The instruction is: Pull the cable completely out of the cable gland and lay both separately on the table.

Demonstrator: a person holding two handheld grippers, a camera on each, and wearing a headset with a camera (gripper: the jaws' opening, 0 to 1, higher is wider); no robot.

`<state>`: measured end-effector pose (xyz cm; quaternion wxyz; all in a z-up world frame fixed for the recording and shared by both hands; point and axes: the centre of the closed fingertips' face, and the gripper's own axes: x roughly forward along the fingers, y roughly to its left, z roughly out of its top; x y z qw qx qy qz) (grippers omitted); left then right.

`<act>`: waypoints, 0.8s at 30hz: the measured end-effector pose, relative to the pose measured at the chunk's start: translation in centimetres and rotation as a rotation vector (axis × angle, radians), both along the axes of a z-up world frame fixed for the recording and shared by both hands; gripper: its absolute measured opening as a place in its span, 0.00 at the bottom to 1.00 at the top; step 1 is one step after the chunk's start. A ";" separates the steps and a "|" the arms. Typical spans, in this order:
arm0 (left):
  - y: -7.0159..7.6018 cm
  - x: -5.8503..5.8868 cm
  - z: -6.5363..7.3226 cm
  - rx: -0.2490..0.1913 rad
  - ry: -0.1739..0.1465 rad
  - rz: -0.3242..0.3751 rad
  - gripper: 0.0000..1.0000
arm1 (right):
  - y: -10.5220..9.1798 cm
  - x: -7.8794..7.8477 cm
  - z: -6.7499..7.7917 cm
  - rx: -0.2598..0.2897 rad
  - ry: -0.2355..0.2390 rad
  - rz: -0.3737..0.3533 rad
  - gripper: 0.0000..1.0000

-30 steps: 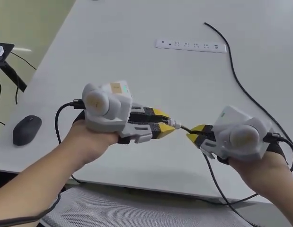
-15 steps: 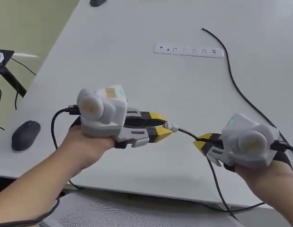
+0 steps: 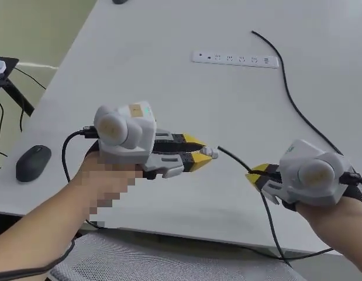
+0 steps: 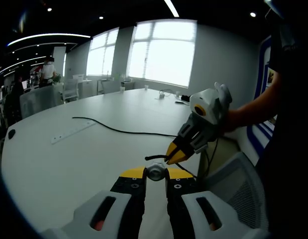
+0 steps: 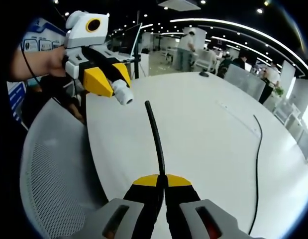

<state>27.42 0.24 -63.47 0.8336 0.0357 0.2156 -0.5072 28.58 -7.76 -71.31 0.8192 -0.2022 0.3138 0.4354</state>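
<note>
Here's the left tool [image 3: 199, 153], jaws pinched narrow on the cable gland [image 4: 155, 172]. The pale fitting sits right at the yellow tips and pokes out just ahead of them. That grip makes sense: one hand anchors the gland so the other can draw the cable straight along its bore. Its long axis runs in line with the jaws, and its open mouth faces across to the other hand.

Over to the right tool [image 3: 258, 173], closed tight on the black cable [image 5: 154, 134], which leaves from between its jaws and runs forward. The cable's long axis points almost dead ahead of this tool, toward the gland. Its free end hangs in the air near the gland's mouth but apart from it, with a clear gap in the right gripper view. I'd judge the cable is fully out of the gland. Behind this tool a black line drops toward the near edge of the worktop [image 3: 169, 93], probably the rest of the cable.

Both tools hover above the worktop, so neither part is laid down yet. Setting them apart is the job left. Well beyond the tips lie a white power strip [image 3: 235, 58] and another dark lead [image 3: 297, 108], with a mouse [image 3: 33, 161] off outside the left tool.
</note>
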 end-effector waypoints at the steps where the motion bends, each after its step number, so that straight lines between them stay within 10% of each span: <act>1: 0.0 -0.1 -0.1 0.003 0.001 -0.001 0.15 | -0.1 0.1 0.1 0.002 0.003 -0.007 0.00; 24: 0.5 0.0 -0.6 0.003 -0.015 -0.003 0.15 | 0.4 2.2 1.9 0.034 0.010 -0.059 0.00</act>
